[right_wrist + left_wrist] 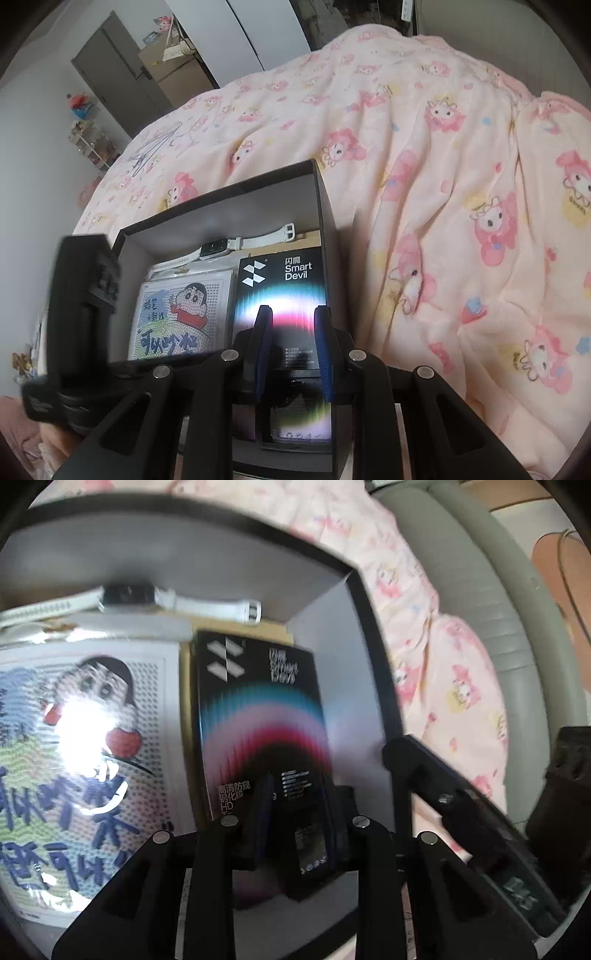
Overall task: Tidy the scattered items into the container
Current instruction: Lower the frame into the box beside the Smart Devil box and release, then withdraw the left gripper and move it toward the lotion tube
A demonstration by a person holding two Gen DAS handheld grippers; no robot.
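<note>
Right gripper [291, 325] poised over black cardboard box [325, 206] on pink cartoon bedspread [443, 184], fingers parted and empty, black Smart Devil packet [280, 280] inside beside white-strapped smartwatch [218, 247], left gripper [295, 801] likewise parted and empty, grey padded headboard [480, 590] seen only from left

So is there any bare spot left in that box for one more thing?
Hardly. The box floor is crowded: cartoon card on one side, Smart Devil pack beside it, watch along the far wall. Only a brown strip between pack and far wall shows bare. Outside, the pink blanket is open.
</note>
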